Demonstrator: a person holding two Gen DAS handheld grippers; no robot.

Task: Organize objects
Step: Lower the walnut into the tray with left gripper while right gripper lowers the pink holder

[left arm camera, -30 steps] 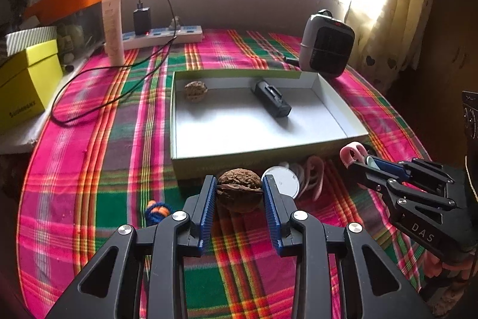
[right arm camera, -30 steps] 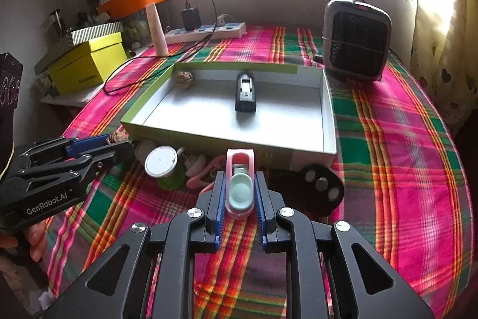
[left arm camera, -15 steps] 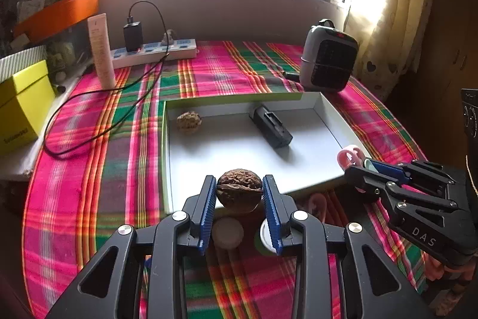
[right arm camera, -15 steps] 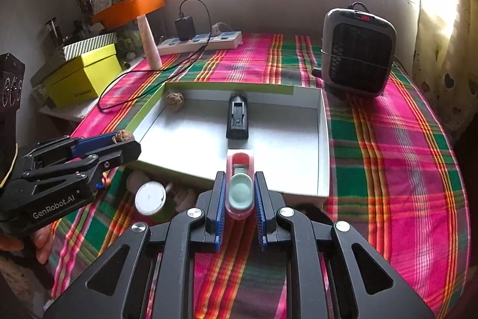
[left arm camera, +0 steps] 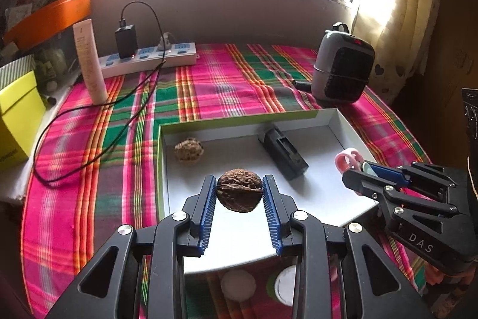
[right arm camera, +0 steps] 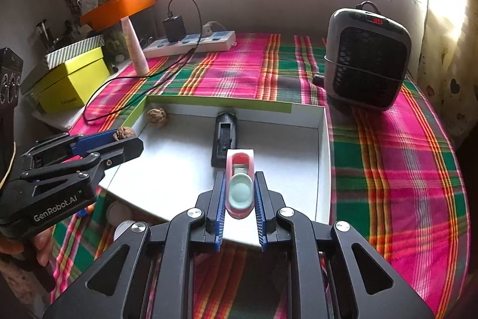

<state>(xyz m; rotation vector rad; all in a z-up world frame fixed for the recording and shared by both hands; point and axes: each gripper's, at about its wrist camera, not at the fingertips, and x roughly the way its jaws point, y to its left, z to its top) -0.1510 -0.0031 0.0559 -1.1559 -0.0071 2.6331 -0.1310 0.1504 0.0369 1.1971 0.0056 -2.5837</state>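
Note:
My left gripper (left arm camera: pixel 239 193) is shut on a brown walnut (left arm camera: pixel 239 193) and holds it above the near left part of the white tray (left arm camera: pixel 337 117). My right gripper (right arm camera: pixel 240 193) is shut on a pink clip with a mint pad (right arm camera: pixel 240 187), above the tray's near edge (right arm camera: pixel 322 166). Inside the tray lie a second walnut (left arm camera: pixel 188 149), also in the right wrist view (right arm camera: pixel 156 116), and a black stapler-like device (left arm camera: pixel 283 153), also in the right wrist view (right arm camera: pixel 224 138). Each gripper shows in the other's view: the right one (left arm camera: pixel 355 169) and the left one (right arm camera: pixel 125 136).
A grey heater (right arm camera: pixel 366 59) stands behind the tray on the right. A power strip (left arm camera: pixel 149 59) with a black charger and cable, a white tube (left arm camera: pixel 89 62) and a yellow box (right arm camera: pixel 71 82) stand at the back left. White round lids (left arm camera: pixel 237 284) lie on the plaid cloth under my left gripper.
Both grippers have risen and moved forward over the tray with their loads: the walnut and the pink clip now hang above the tray's floor instead of in front of it.

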